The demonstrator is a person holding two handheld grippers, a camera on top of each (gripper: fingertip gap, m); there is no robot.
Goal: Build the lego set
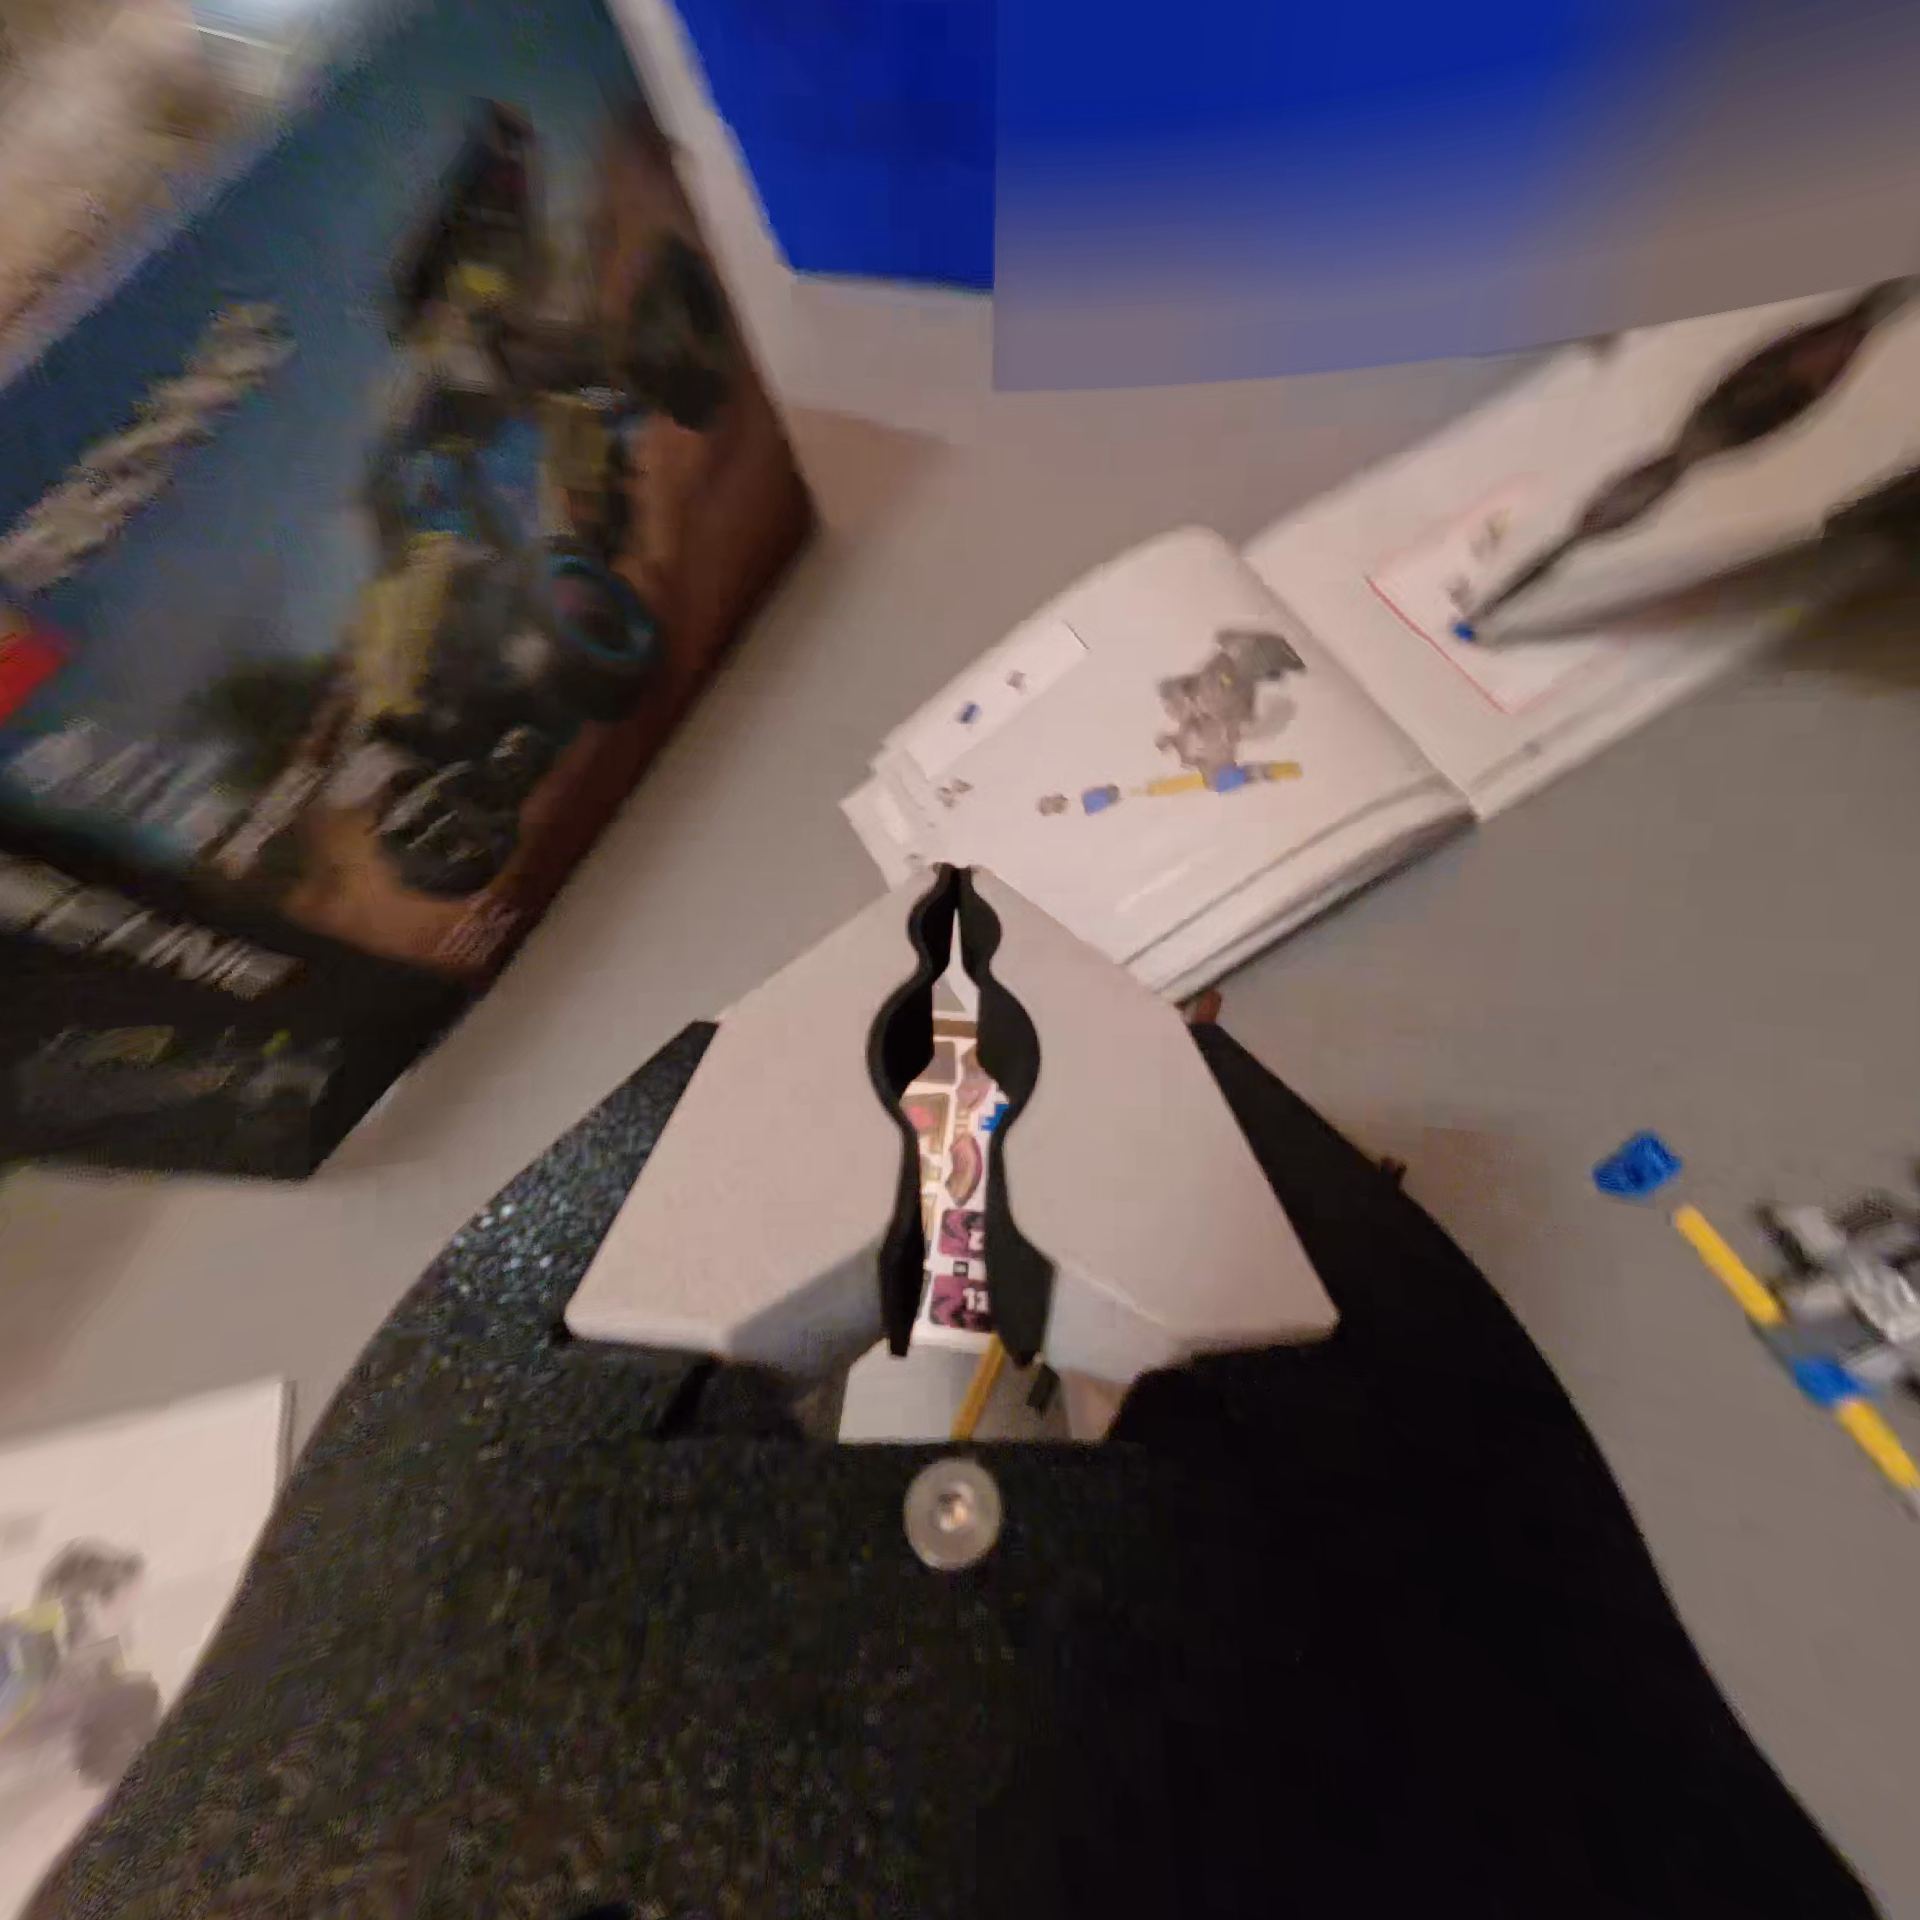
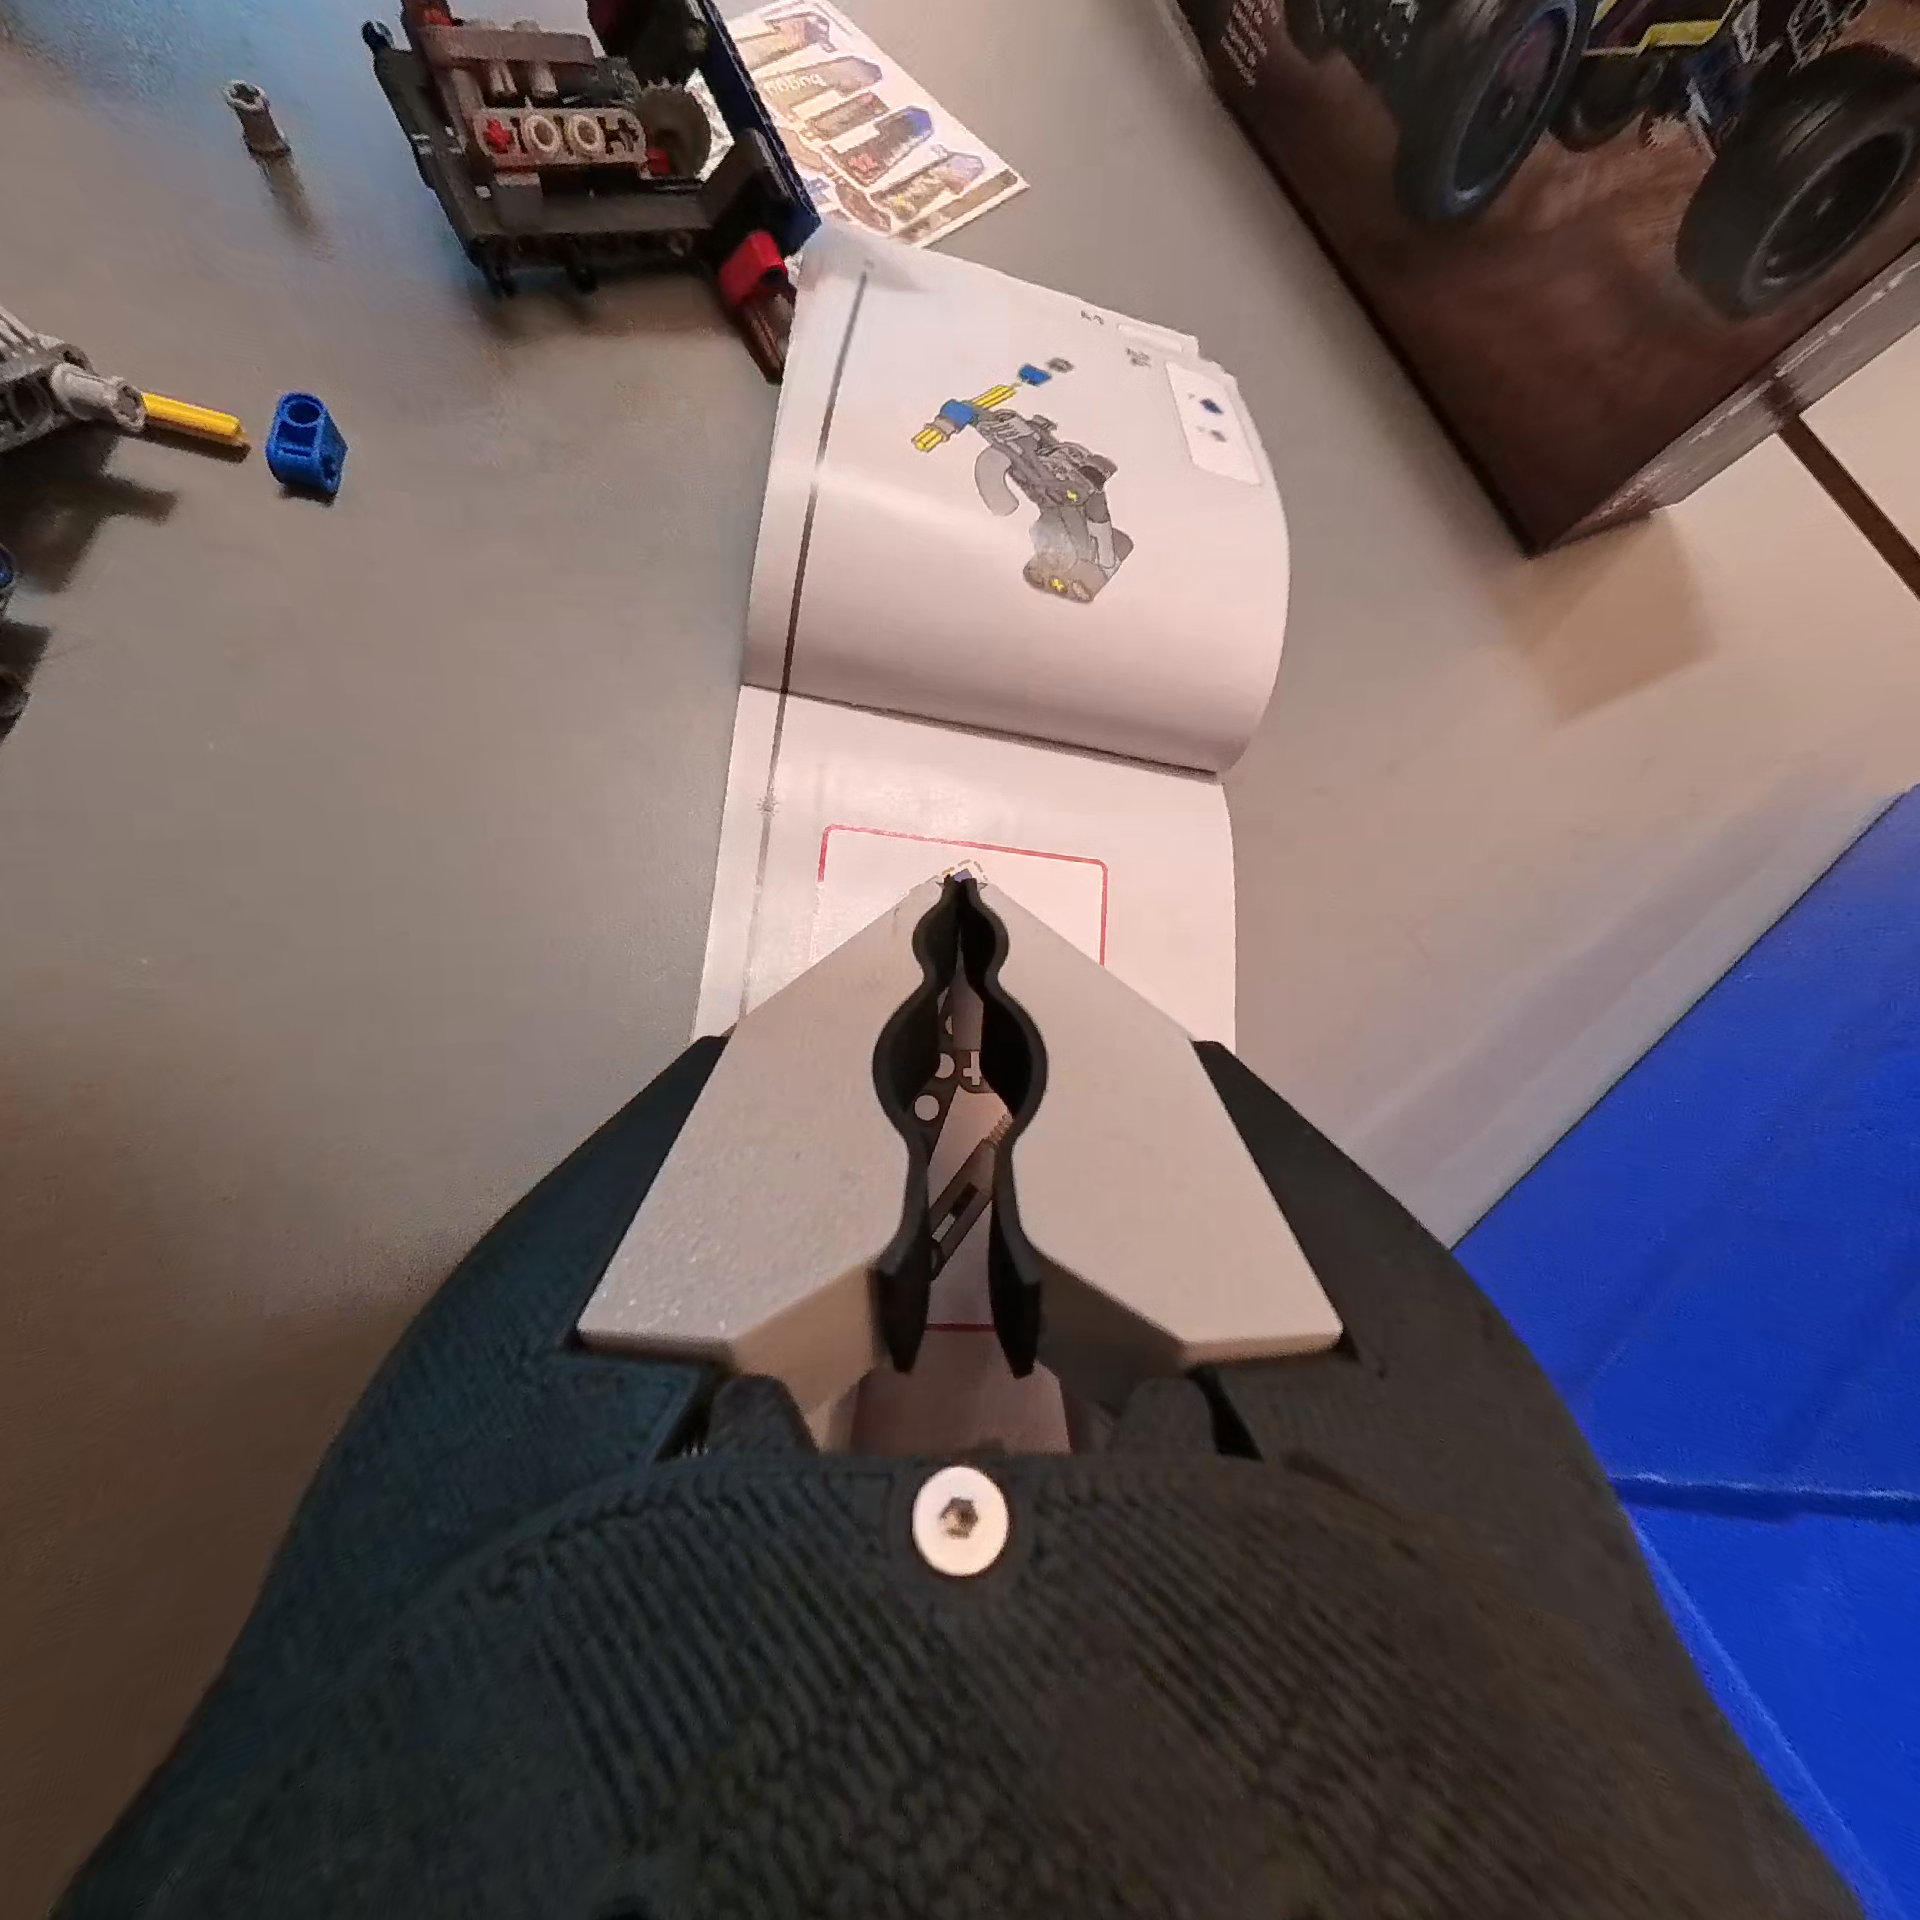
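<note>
My left gripper [image 1: 954, 878] is shut and empty, its tips just short of the open instruction manual [image 1: 1164, 748]. My right gripper [image 2: 961, 888] is shut, with its tips over a red-framed box on the manual's near page [image 2: 977, 790]; it also shows in the left wrist view [image 1: 1475, 623]. A tiny blue speck sits at its tips; I cannot tell whether it is a piece or print. A loose blue connector brick [image 2: 307, 442] lies beside a yellow axle [image 2: 192, 416] that sticks out of a grey assembly [image 2: 42, 390]. Both show in the left wrist view [image 1: 1636, 1164].
A dark, partly built chassis [image 2: 592, 156] stands at the far side, with a sticker sheet [image 2: 883, 145] and a small grey connector [image 2: 255, 114] near it. The set's box [image 2: 1558, 208] stands beside the manual. A blue mat [image 2: 1714, 1247] borders the grey table. Another booklet [image 1: 104, 1558] lies nearby. My right fingertips sit around 15 cm from my left ones. From the right gripper's tips to the loose blue connector brick [image 2: 307, 442] is close to 12 cm. Look for it in the left wrist view [image 1: 1654, 1139] too. The grey assembly [image 2: 42, 390] is about equally far from each gripper, around 15 cm.
</note>
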